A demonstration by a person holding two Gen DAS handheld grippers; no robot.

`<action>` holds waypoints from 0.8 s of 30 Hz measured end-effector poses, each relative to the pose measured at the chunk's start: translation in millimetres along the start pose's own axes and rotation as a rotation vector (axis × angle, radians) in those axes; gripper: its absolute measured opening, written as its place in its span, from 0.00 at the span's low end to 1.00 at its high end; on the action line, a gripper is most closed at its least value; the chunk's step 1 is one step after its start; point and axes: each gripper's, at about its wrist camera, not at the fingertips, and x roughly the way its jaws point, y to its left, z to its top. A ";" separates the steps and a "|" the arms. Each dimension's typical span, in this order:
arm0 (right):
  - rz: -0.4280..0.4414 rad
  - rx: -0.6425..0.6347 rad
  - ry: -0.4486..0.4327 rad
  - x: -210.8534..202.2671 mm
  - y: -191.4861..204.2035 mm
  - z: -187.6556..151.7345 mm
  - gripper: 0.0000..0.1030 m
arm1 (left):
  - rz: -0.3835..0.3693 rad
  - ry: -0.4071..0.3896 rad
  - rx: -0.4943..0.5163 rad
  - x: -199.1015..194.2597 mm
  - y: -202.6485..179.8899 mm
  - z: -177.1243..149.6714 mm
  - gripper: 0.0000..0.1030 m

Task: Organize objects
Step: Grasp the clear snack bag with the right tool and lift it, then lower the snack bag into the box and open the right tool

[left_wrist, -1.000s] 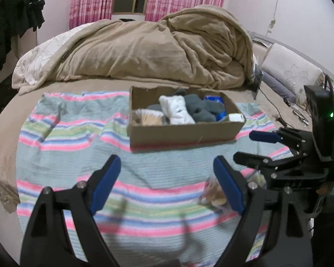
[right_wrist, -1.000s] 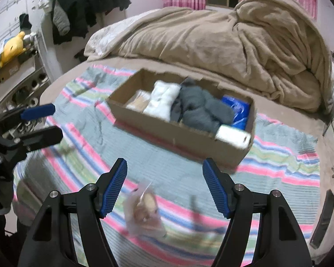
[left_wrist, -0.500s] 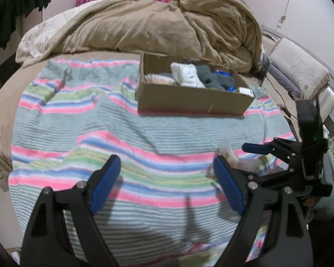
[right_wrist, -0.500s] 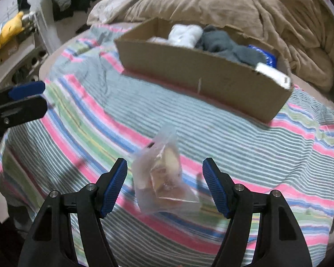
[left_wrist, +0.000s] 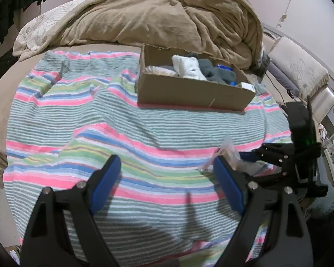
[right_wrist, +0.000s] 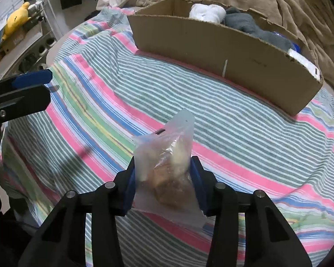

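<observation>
A clear plastic bag of bread (right_wrist: 169, 166) lies on the striped blanket (right_wrist: 95, 93). My right gripper (right_wrist: 165, 182) is shut on it, blue pads pressed against both its sides. The bag also shows in the left wrist view (left_wrist: 228, 155), beside the right gripper (left_wrist: 251, 162). My left gripper (left_wrist: 167, 184) is open and empty above the blanket, to the left of the bag. A cardboard box (right_wrist: 222, 55) stands beyond, holding a white sock roll (right_wrist: 208, 13), grey socks (right_wrist: 251, 27) and a blue item (left_wrist: 224, 67).
A heaped tan duvet (left_wrist: 155, 20) lies behind the box. A shelf with a yellow plush toy (right_wrist: 16, 19) stands off the bed's left side. Pillows (left_wrist: 300, 71) and a cable lie at the right. The blanket's near edge drops off the bed.
My right gripper moved forward around the bag and closed on it. My left gripper drew back and left a little and stayed open.
</observation>
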 end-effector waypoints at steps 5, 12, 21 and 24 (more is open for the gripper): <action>0.009 0.022 -0.058 -18.2 -7.6 14.1 0.45 | 0.012 -0.017 -0.002 -3.4 7.4 7.2 0.84; 0.030 0.060 -0.157 -44.2 -14.3 51.2 0.45 | 0.054 -0.062 0.003 -9.1 26.3 28.1 0.84; 0.035 0.061 -0.236 -55.9 -14.1 114.5 0.45 | 0.082 -0.102 0.048 -7.2 39.6 56.5 0.84; 0.049 0.084 -0.226 -49.5 -18.8 138.2 0.45 | 0.087 -0.123 0.067 -8.4 44.9 68.7 0.84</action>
